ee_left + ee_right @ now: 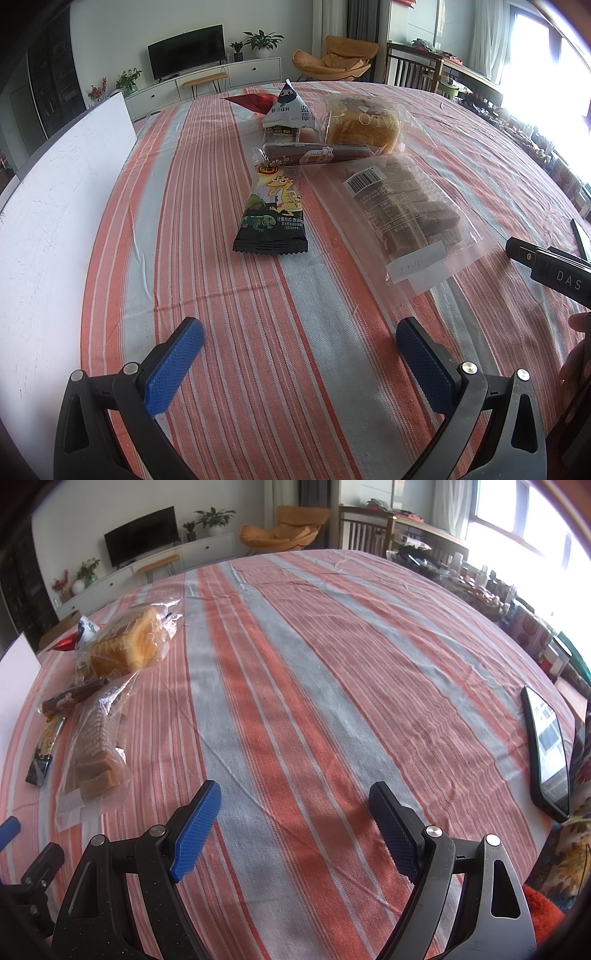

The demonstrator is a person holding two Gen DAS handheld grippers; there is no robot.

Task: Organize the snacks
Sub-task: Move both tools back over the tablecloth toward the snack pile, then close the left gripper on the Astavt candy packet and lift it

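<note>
Snacks are bunched mid-frame in the left wrist view: dino gummy pack [271, 214], clear bag of brown bars [406, 210], bread loaf [360, 123] behind. Striped tablecloth [258, 332] underneath. Left gripper [299, 354] and right gripper [295, 830] both spread wide, holding nothing.

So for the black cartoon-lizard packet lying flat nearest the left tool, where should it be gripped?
Probably at the near crimped end of the black lizard packet. It lies flat, lengthwise away from the open left tool, with bare cloth on both sides there, while its far end meets the brown stick snack. Come in low from the front.
</note>
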